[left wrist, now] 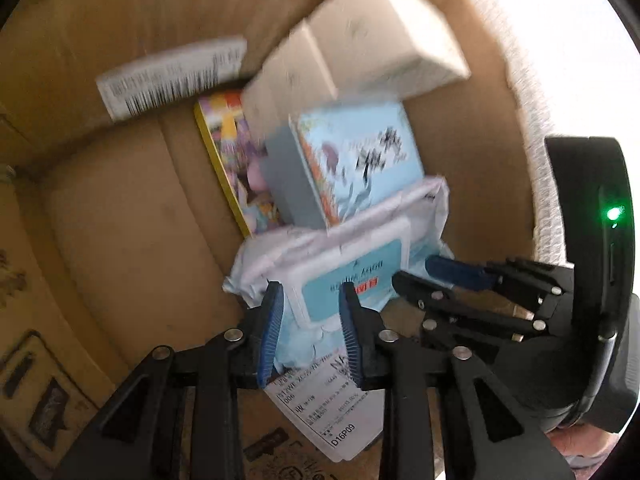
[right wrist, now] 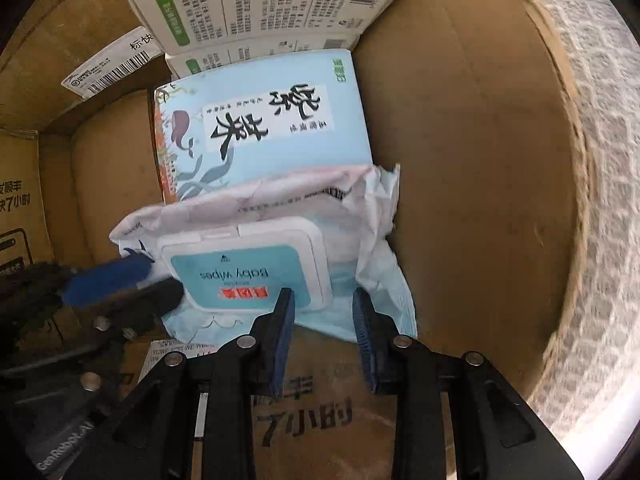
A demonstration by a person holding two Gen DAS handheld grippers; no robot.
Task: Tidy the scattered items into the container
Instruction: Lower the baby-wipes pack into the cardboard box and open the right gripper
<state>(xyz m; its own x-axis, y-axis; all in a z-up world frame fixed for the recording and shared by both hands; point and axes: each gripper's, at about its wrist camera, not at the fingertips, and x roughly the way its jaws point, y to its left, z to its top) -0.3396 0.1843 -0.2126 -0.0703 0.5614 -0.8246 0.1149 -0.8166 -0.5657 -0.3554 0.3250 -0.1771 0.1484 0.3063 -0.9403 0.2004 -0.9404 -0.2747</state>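
Both grippers reach into a brown cardboard box (left wrist: 120,216), also in the right wrist view (right wrist: 472,168). A baby wipes pack (left wrist: 352,272) with a white lid lies inside near the box's front wall; it also shows in the right wrist view (right wrist: 248,264). My left gripper (left wrist: 310,300) is open, its blue pads either side of the pack's near edge. My right gripper (right wrist: 324,304) is open just above the pack's near corner. Behind the pack stands a light blue tissue box (right wrist: 260,124), with white cartons (right wrist: 260,4) leaning above it and a colourful yellow-edged box (left wrist: 236,160) beside it.
A white shipping label (left wrist: 172,76) is stuck on the box's far wall, another label (left wrist: 324,408) on the near flap. The left floor of the box (left wrist: 132,232) is bare cardboard. A white textured cloth (right wrist: 600,160) lies outside the box on the right.
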